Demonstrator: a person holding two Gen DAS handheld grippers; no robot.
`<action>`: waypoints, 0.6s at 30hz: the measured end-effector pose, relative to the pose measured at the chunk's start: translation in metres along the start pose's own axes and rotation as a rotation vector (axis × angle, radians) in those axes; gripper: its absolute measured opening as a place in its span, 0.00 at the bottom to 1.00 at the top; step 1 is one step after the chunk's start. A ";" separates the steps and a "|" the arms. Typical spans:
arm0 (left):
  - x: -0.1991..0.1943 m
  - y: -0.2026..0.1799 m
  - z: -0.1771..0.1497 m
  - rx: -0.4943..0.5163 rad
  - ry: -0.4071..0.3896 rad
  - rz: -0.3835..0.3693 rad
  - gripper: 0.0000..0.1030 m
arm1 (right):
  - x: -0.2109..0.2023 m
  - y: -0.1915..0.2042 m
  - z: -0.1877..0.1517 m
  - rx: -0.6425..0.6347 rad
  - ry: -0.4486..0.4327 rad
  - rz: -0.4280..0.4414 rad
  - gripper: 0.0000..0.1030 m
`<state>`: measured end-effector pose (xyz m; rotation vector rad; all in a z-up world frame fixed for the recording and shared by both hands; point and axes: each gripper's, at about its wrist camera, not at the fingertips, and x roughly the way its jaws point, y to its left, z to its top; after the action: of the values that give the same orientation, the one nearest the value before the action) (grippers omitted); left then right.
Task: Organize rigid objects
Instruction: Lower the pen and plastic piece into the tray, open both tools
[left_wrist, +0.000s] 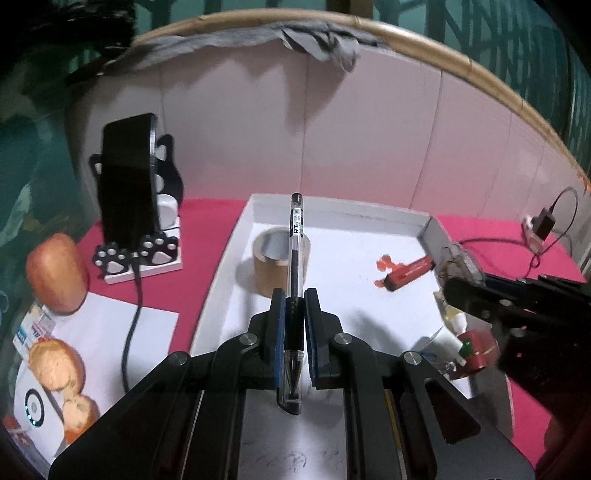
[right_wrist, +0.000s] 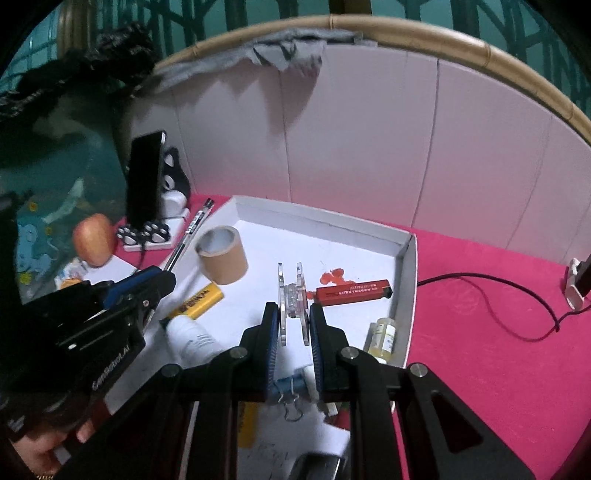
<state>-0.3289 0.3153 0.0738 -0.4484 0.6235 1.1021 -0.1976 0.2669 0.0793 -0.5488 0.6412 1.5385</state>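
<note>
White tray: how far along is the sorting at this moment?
Partly done. The white tray already holds a tape roll, red utility knife, yellow marker and small bottle. In hand: the left gripper clamps a pen, the right gripper a clear spool. Both still need placing.

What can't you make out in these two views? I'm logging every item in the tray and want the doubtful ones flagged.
- Small bottles and tubes at the tray's right edge, left wrist view: partly behind the right claw, blurred.
- Label on the white bottle, right wrist view: too small to read.
- Binder clip and yellow item, right wrist view: partly hidden by the right claw's frame.
- Pen tip, left wrist view: dark, indistinct between the left claw's pads.
</note>
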 end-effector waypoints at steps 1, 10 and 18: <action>0.003 -0.002 0.000 0.008 0.007 0.002 0.09 | 0.005 0.000 -0.001 0.000 0.009 -0.006 0.15; 0.012 -0.012 0.000 0.032 0.015 0.021 0.09 | 0.009 -0.002 -0.007 0.010 0.012 -0.009 0.16; -0.003 -0.006 0.000 0.014 -0.037 0.136 0.80 | -0.004 0.006 -0.015 -0.018 -0.025 -0.022 0.38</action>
<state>-0.3242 0.3112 0.0763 -0.3767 0.6356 1.2322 -0.2041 0.2533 0.0716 -0.5473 0.6006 1.5291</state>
